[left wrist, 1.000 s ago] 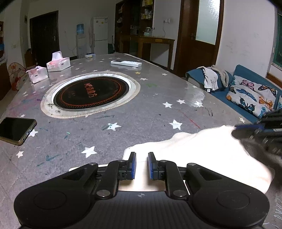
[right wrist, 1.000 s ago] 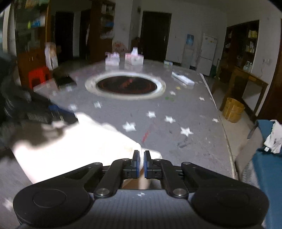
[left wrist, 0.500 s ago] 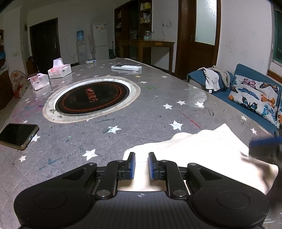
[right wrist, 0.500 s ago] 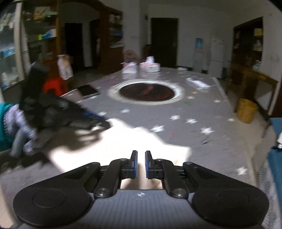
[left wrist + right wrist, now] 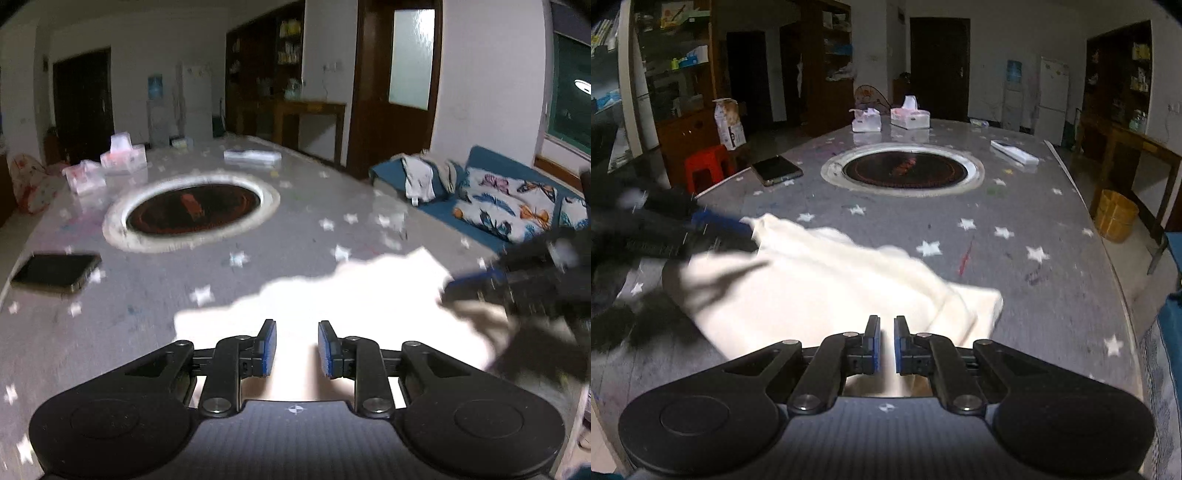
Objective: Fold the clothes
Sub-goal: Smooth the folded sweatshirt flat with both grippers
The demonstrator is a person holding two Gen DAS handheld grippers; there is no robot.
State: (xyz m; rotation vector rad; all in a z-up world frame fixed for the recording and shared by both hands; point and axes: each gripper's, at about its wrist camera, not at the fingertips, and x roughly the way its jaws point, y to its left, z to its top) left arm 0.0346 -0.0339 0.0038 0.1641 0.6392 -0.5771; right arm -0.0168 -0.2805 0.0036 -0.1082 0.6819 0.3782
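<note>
A cream cloth (image 5: 351,295) lies spread on the grey star-patterned table (image 5: 147,306), near its front edge. My left gripper (image 5: 297,349) hovers over the cloth's near-left part, open, with cloth showing in the gap. In the right wrist view the cloth (image 5: 812,288) has a folded lump at its right end. My right gripper (image 5: 886,345) is shut on the cloth's near edge. The left gripper (image 5: 720,225) shows blurred at the cloth's far-left corner. In the left wrist view the right gripper (image 5: 465,284) is at the cloth's right side.
A round dark hotplate (image 5: 903,170) is set into the table's middle. A phone (image 5: 777,170) lies left of it, with tissue boxes (image 5: 910,116) and a remote (image 5: 1014,151) further back. A blue sofa (image 5: 498,206), a red stool (image 5: 703,164) and a yellow bin (image 5: 1117,216) stand around the table.
My left gripper's fingers have spread wider and it has moved over the cloth. The right gripper stays shut on the cloth and has drawn its edge across, bunching a fold at the right.
</note>
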